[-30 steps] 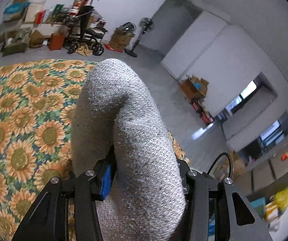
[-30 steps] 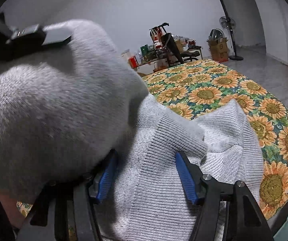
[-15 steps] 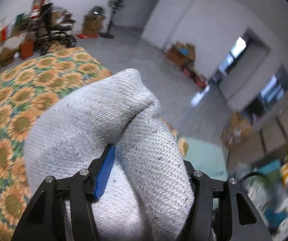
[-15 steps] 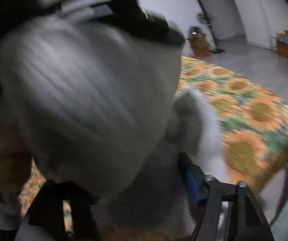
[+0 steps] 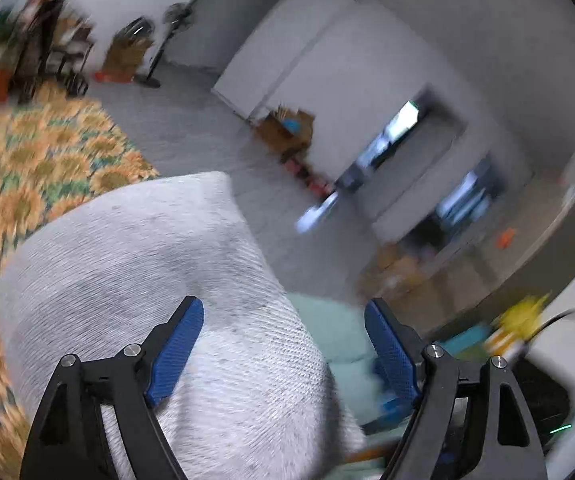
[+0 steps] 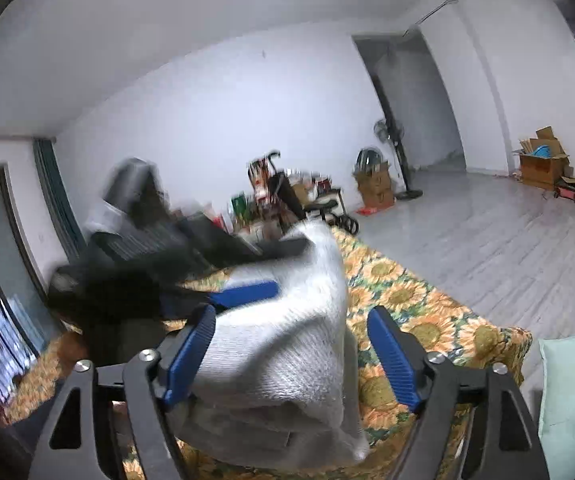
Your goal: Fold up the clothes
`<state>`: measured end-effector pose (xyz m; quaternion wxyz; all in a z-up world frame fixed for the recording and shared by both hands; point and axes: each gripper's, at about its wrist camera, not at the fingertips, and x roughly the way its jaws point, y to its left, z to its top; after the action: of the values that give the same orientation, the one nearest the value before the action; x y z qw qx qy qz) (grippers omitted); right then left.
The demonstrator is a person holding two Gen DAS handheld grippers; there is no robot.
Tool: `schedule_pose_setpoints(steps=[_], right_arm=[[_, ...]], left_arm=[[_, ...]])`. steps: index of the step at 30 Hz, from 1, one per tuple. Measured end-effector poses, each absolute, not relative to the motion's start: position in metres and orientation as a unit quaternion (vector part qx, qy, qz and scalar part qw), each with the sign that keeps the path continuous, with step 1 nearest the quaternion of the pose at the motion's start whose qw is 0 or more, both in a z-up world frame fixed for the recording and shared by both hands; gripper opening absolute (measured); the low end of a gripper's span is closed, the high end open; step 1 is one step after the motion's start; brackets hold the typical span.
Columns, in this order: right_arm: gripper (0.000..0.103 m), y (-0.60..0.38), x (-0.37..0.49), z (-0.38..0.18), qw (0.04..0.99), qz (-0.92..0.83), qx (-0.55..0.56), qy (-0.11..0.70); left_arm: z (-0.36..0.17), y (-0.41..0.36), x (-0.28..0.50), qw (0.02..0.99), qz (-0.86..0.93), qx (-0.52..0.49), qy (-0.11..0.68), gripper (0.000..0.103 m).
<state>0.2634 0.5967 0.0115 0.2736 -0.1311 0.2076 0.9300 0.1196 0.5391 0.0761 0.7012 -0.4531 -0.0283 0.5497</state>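
Sweater [image 6: 287, 360] folded on bedspread [image 6: 419, 320]; left gripper [image 6: 271, 268], apparently opening, seen only from right.

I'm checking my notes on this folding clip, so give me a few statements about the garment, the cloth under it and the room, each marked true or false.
1. The grey knitted garment lies on a sunflower-print cloth. True.
2. The garment is bright red. False: it is light grey.
3. A standing fan stands by the far wall. True.
4. The right tool is clamped shut on the garment. False: its jaws are opening, with the fabric between them.
5. The floor is carpeted in green. False: it is pale grey boards.
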Motion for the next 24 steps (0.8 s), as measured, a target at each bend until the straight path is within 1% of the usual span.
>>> schedule_pose_setpoints(steps=[2,5,7,9,11,13,14,15,16,17,19,21,23,24], right_arm=[[0.082,0.600,0.250,0.002,0.277,0.924,-0.160,0.211],[0.085,0.612,0.241,-0.018,0.267,0.912,-0.180,0.255],[0.086,0.623,0.240,-0.027,0.256,0.904,-0.180,0.291],[0.086,0.634,0.239,-0.036,0.247,0.895,-0.179,0.326],[0.086,0.637,0.243,-0.034,0.260,0.893,-0.179,0.319],[0.087,0.637,0.246,-0.029,0.275,0.892,-0.180,0.309],[0.088,0.639,0.250,-0.027,0.268,0.894,-0.173,0.315],[0.089,0.639,0.253,-0.025,0.249,0.898,-0.163,0.325],[0.094,0.639,0.256,-0.024,0.230,0.901,-0.152,0.335],[0.096,0.640,0.258,-0.023,0.210,0.904,-0.141,0.345],[0.098,0.643,0.256,-0.026,0.179,0.908,-0.121,0.360],[0.100,0.646,0.245,-0.033,0.171,0.907,-0.128,0.362],[0.101,0.651,0.225,-0.042,0.170,0.904,-0.162,0.357],[0.101,0.652,0.215,-0.043,0.166,0.904,-0.177,0.352]], left_arm=[[0.074,0.518,0.085,0.677,0.526,-0.504,-0.106,0.082],[0.072,0.484,0.040,0.629,0.528,-0.541,-0.183,0.082],[0.075,0.472,0.026,0.600,0.554,-0.548,-0.181,0.082],[0.073,0.458,0.019,0.574,0.593,-0.542,-0.161,0.082],[0.064,0.453,0.016,0.540,0.622,-0.551,-0.134,0.082],[0.048,0.451,0.015,0.531,0.621,-0.563,-0.129,0.082],[0.035,0.456,0.011,0.533,0.609,-0.573,-0.129,0.082],[0.024,0.461,0.013,0.538,0.590,-0.589,-0.127,0.082],[0.012,0.466,0.016,0.542,0.570,-0.605,-0.125,0.082],[0.000,0.472,0.019,0.550,0.543,-0.621,-0.132,0.082],[-0.013,0.474,0.021,0.548,0.528,-0.629,-0.159,0.088],[-0.020,0.475,0.016,0.539,0.528,-0.630,-0.183,0.089],[-0.024,0.479,0.012,0.533,0.529,-0.635,-0.181,0.096],[-0.027,0.481,0.010,0.528,0.531,-0.638,-0.178,0.101]])
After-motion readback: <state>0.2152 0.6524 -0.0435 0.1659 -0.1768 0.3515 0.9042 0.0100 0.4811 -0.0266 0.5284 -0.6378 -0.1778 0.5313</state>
